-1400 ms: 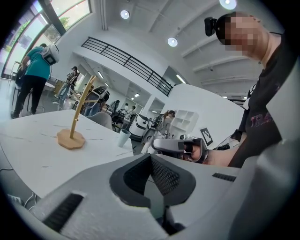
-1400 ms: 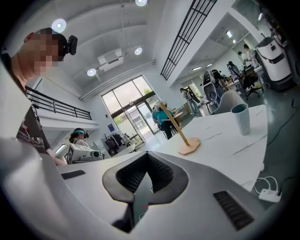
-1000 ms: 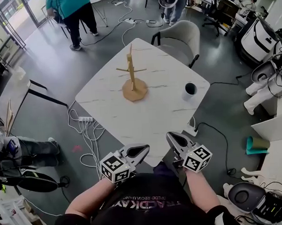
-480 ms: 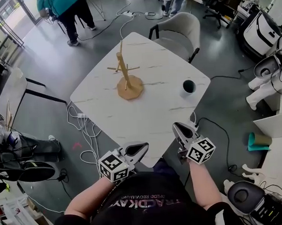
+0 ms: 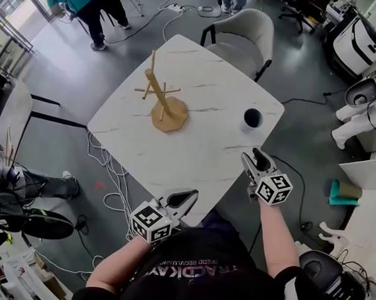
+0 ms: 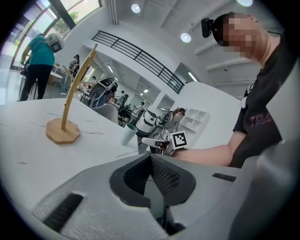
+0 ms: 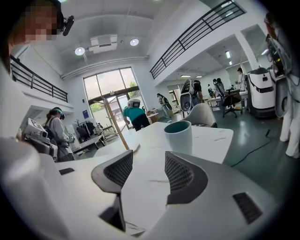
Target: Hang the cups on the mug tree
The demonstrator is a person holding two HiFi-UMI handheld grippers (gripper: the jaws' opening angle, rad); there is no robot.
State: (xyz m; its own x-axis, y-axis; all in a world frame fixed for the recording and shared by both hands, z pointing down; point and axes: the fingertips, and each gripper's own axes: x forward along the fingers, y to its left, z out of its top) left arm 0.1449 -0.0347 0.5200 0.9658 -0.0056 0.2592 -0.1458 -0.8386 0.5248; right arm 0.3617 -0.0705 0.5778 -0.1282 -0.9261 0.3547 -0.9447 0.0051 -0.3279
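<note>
Two grippers sit at the near edge of the white marble-patterned table (image 5: 207, 151); the left gripper (image 5: 189, 196) has its jaws closed together, empty. The pale wooden mug tree (image 5: 161, 107) stands left of centre. The white cylindrical cup with a teal interior (image 5: 252, 119) stands upright at the right, and near it the right gripper (image 5: 255, 156) has just been opening its jaws, with nothing between them.

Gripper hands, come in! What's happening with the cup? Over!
Right gripper jaws just been opening, nothing between, facing cup. Left gripper shut, empty. Mug tree bare. Nothing in the way.
</note>
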